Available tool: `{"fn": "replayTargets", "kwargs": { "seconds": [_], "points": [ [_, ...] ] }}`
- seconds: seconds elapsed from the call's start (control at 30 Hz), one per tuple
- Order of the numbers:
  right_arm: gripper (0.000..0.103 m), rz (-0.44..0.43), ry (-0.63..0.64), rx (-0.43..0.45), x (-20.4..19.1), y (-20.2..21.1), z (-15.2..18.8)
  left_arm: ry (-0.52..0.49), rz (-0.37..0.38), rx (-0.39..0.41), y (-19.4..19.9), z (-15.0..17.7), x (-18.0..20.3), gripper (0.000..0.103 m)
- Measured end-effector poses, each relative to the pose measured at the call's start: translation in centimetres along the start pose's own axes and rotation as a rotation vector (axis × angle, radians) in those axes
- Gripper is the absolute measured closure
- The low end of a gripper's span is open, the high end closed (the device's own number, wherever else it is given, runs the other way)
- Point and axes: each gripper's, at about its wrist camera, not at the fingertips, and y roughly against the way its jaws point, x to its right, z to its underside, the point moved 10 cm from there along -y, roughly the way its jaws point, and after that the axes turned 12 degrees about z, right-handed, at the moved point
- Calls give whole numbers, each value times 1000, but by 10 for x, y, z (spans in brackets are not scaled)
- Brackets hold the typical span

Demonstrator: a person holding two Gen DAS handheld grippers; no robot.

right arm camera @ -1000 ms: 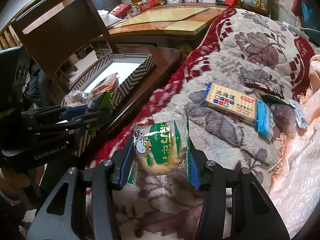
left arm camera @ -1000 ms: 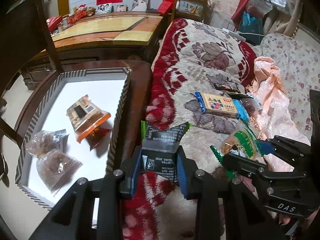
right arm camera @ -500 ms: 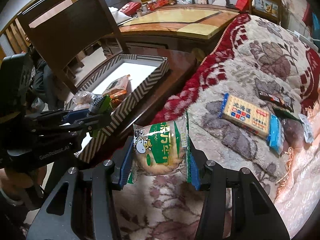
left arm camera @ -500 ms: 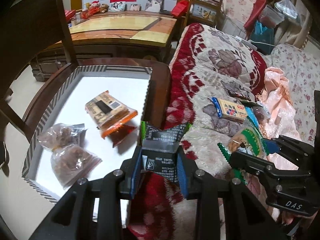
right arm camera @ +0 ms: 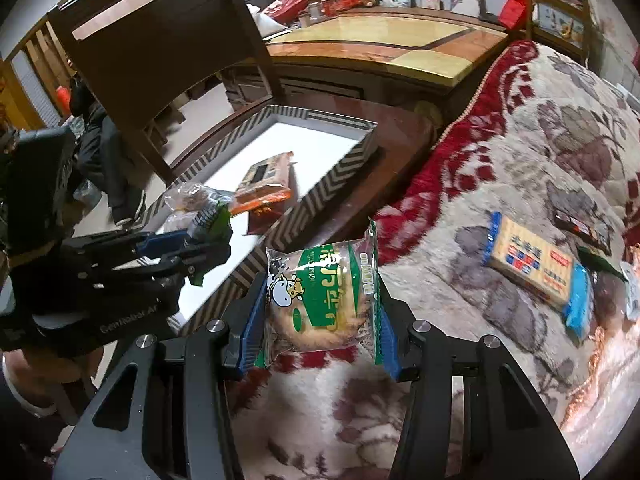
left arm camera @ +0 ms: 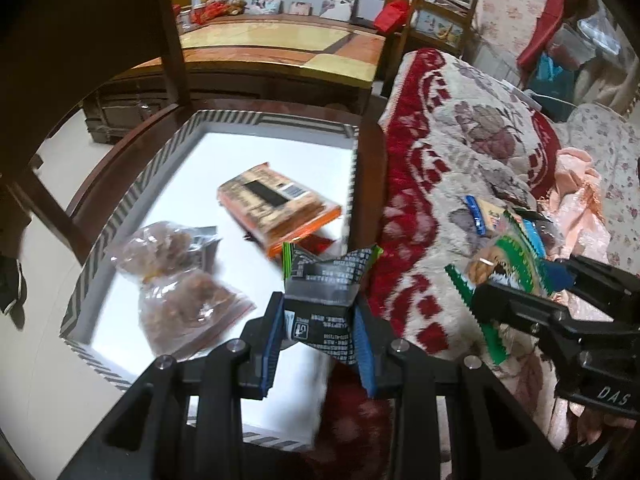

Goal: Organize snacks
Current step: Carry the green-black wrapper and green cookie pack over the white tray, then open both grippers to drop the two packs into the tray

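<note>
My left gripper (left arm camera: pixel 320 320) is shut on a dark snack packet (left arm camera: pixel 322 300) with green edges, held over the near right corner of the white box (left arm camera: pixel 160 164) with striped walls. An orange packet (left arm camera: pixel 276 204) and a clear bag of brown snacks (left arm camera: pixel 176 280) lie inside the box. My right gripper (right arm camera: pixel 320 300) is shut on a green and white biscuit packet (right arm camera: pixel 320 300), above the blanket just right of the box (right arm camera: pixel 340 172). From the right wrist view, the left gripper (right arm camera: pixel 208 240) hangs over the box. A blue-ended cracker pack (right arm camera: pixel 532 268) lies on the blanket.
The box rests on a dark wooden chair seat (left arm camera: pixel 372 152) beside a sofa covered with a red and cream blanket (right arm camera: pixel 540 140). The chair back (right arm camera: pixel 160 40) rises behind it. A wooden table (right arm camera: pixel 380 44) stands farther back. Small dark packets (right arm camera: pixel 580 226) lie near the cracker pack.
Both grippers have carried their packets leftward, toward the box. The left one now hangs over the box's near corner; the right one is closer to the box wall.
</note>
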Motion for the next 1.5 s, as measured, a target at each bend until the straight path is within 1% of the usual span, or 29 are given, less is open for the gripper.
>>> {"fn": "replayTargets", "kwargs": {
  "seconds": [0.47, 0.73, 1.07, 1.37, 1.43, 1.5],
  "points": [
    [56, -48, 95, -23, -52, -27, -19, 77, -64, 13, 5, 2, -53, 68],
    [56, -71, 144, -43, -77, -44, -28, 121, -87, 16, 6, 3, -81, 68],
    [56, -94, 196, -81, -105, -69, -30, 146, -99, 32, 10, 0, -99, 68],
    [56, -90, 228, -143, -117, -97, -22, 155, -110, 33, 6, -2, -108, 68],
    [56, -89, 236, -151, -119, -102, -20, 156, -111, 32, 6, -2, -108, 67],
    [56, -82, 244, -154, -120, -104, -18, 159, -117, 32, 5, -2, -109, 64]
  ]
}}
